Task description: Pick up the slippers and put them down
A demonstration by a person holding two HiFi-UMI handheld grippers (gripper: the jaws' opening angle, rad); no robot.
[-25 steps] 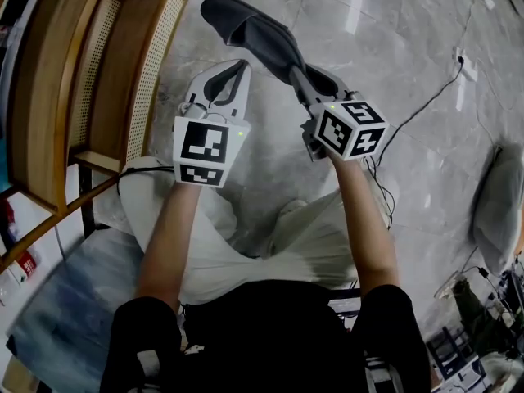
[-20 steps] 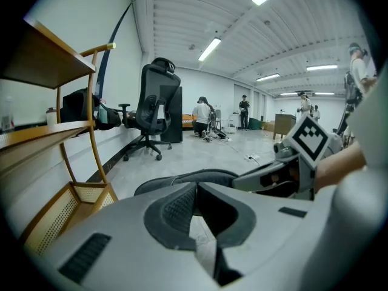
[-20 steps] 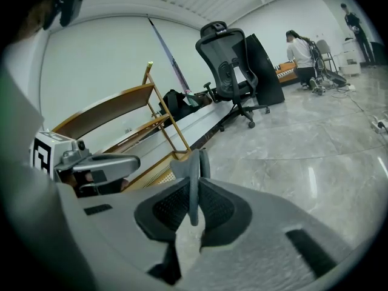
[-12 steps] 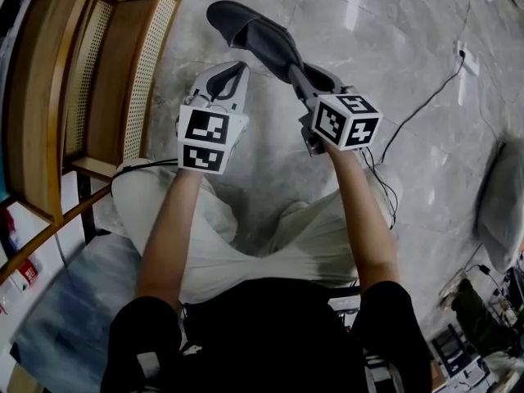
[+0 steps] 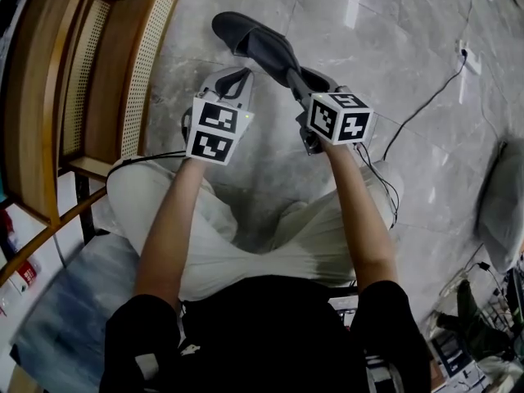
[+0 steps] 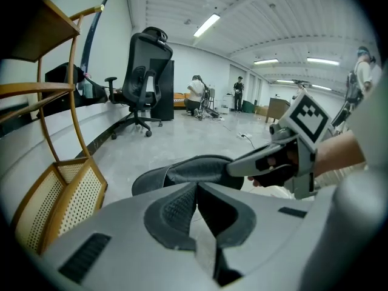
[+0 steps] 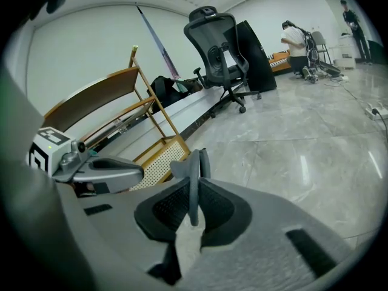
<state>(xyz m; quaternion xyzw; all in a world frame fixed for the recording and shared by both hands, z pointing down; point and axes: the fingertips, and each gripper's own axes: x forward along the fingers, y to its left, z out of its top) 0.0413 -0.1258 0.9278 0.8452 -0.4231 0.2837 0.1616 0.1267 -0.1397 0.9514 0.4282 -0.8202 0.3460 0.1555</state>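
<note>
While my right hand-held gripper (image 5: 304, 87) pinches the slipper (image 5: 260, 43), my left hand-held gripper (image 5: 235, 87) stays out of it.
Its jaws are pressed together, empty, at the slipper's seven o'clock.

Bright, even light from ceiling strips (image 6: 209, 24); glare streaks on the polished floor (image 5: 354, 6); fisheye bending, dark vignetted edges.

One dark grey slipper (image 5: 262, 43) can be made out; a second cannot be told apart. There are two grippers, the left gripper (image 5: 243, 74) and the right gripper (image 5: 295, 74), each with one marker cube, so two cubes: one on the left (image 5: 217, 129) and one on the right (image 5: 341, 119). One wooden rack (image 5: 49, 97) with cane panels stands at the left. One black office chair (image 6: 145, 59) stands farther off. Two people (image 6: 195, 93) are far across the room. One black cable (image 5: 426, 97) lies on the floor at the right.
</note>
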